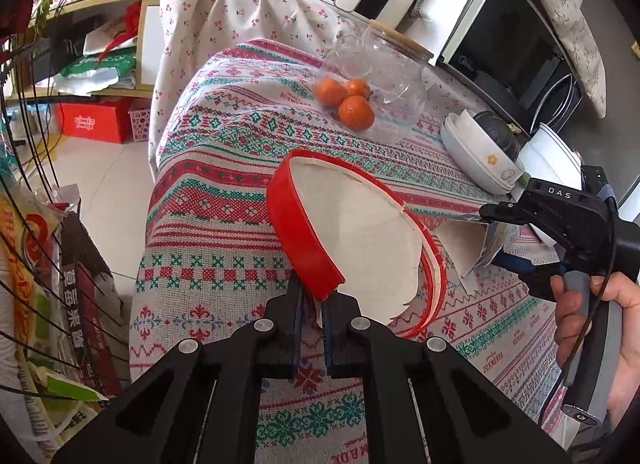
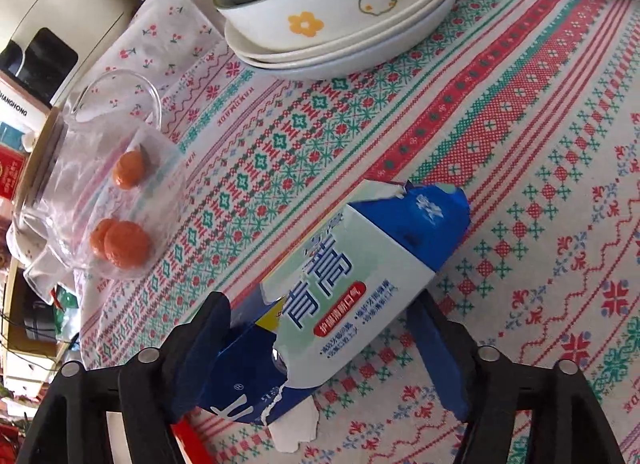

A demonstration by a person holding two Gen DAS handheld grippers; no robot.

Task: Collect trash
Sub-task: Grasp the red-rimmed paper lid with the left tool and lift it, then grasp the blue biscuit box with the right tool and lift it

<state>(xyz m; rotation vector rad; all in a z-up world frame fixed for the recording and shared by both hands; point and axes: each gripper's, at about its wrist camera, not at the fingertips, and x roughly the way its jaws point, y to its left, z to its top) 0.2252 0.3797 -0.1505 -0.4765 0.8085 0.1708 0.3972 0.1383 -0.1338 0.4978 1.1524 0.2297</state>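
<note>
Left gripper (image 1: 316,304): fingers pinched narrow on edge of torn red lid (image 1: 320,232), lifted clear of tabletop (image 1: 224,168). We judge thin grip could slip, dangling torn rim could snag.

Right gripper (image 2: 320,348): fingers wide, straddling crushed toothpaste box (image 2: 360,280) lying beside lid; contact unclear. Box could skid out, or crumple further.

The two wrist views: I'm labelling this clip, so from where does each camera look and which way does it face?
Left wrist: on the left tongs, looking down the table; they pinch a torn red lid; the right tongs and a hand show.
Right wrist: on the right tongs, looking down at a blue carton between open fingers.
Shared: oranges, stacked bowls, patterned cloth.
</note>
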